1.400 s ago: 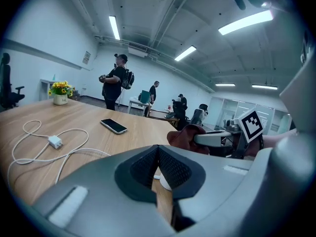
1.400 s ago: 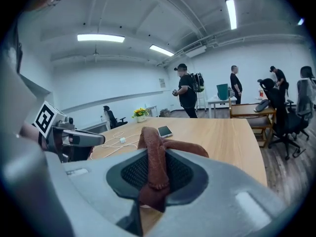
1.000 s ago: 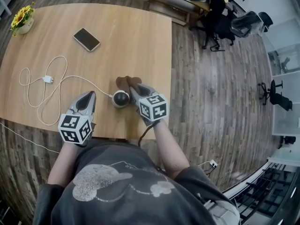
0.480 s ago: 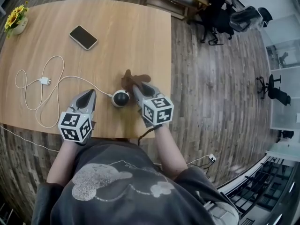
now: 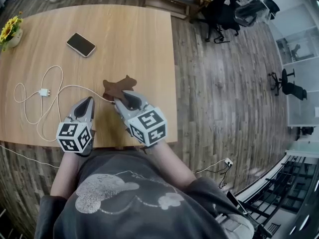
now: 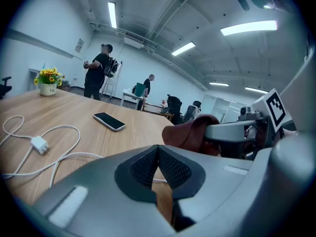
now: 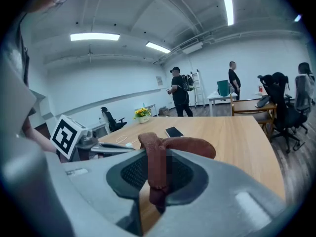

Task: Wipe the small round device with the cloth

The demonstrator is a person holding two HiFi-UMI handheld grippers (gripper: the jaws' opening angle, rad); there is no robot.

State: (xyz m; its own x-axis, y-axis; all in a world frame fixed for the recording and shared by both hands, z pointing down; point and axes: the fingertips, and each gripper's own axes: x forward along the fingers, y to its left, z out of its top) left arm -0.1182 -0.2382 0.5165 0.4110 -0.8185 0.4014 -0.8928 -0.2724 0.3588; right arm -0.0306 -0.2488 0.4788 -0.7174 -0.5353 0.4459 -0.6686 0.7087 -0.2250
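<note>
A brown cloth (image 5: 115,86) hangs pinched in my right gripper (image 5: 124,97), which is shut on it near the table's front edge. In the right gripper view the cloth (image 7: 159,168) drapes down between the pads. The small round device does not show in any view; the cloth and right gripper cover the spot where the white cable (image 5: 42,91) ends. My left gripper (image 5: 85,103) sits just left of it, shut with nothing between its pads (image 6: 170,169). The left gripper view shows the cloth (image 6: 190,131) bunched at the right gripper's tip.
A black phone (image 5: 80,44) lies farther back on the wooden table (image 5: 144,39). The cable loops across the left side with a plug block (image 5: 44,92). A flower pot (image 5: 9,31) stands at the far left corner. Office chairs (image 5: 224,9) and people are beyond the table.
My right gripper has moved left with the cloth, onto the spot where the round device showed; the device is now covered. The left gripper has kept its place.
</note>
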